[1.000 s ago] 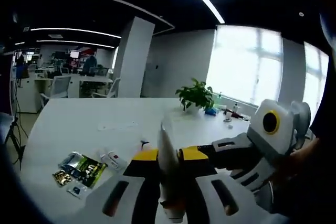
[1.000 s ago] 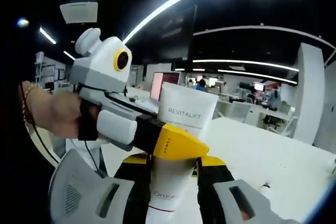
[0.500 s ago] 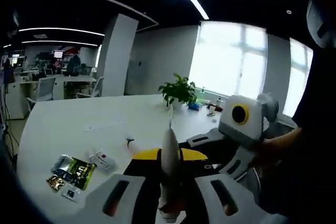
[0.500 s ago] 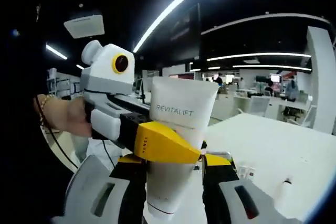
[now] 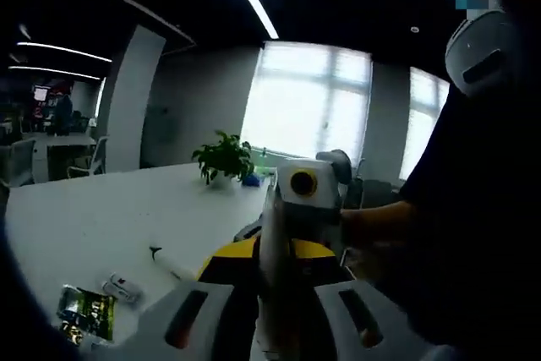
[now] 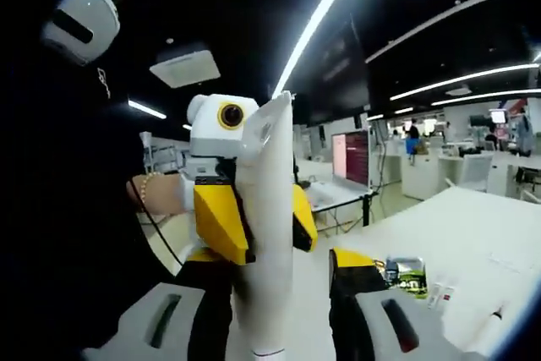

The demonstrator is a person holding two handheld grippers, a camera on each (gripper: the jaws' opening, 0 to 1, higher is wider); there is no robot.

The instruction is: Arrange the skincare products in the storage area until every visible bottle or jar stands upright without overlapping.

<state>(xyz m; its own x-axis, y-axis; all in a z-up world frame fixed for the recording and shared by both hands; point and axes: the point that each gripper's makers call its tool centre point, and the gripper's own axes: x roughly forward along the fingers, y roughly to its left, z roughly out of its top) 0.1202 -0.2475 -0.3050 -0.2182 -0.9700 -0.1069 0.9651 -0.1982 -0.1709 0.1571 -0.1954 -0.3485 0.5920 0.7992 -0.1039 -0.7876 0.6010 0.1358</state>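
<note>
A: Any writing you can read on the tube (image 6: 269, 226)?

B: None. In the right gripper view the white tube is turned nearly edge-on, so its printed face is hidden. In the left gripper view it is a thin pale sliver (image 5: 272, 268) between the jaws, and nothing on it can be read.

A: What about the small things lying on the worktop (image 5: 101, 217)?

B: A green and black sachet (image 5: 84, 312) lies near the lower left of the left gripper view, with a small white tube with a red mark (image 5: 122, 288) just beside it and a white pen with a dark tip (image 5: 169, 263) a little further off. Their print is too small to make out. The sachet (image 6: 407, 275) also shows in the right gripper view, partly behind the yellow jaw tip.

A: What is cut off?

B: The tube's lower end runs out at the bottom of both views. The person's dark clothing (image 5: 473, 234) covers much of the right side of the left gripper view.

A: How do the hand-held grippers stand?

B: The left hand-held gripper (image 6: 254, 219) is clamped on the tube's middle, yellow tips pressed to both sides, the tube held up off the worktop. For the right hand-held gripper (image 6: 279, 293), one jaw lies against the tube and the other stands a little apart; whether it grips I cannot tell. A potted plant (image 5: 223, 158) sits far back by the window.
</note>
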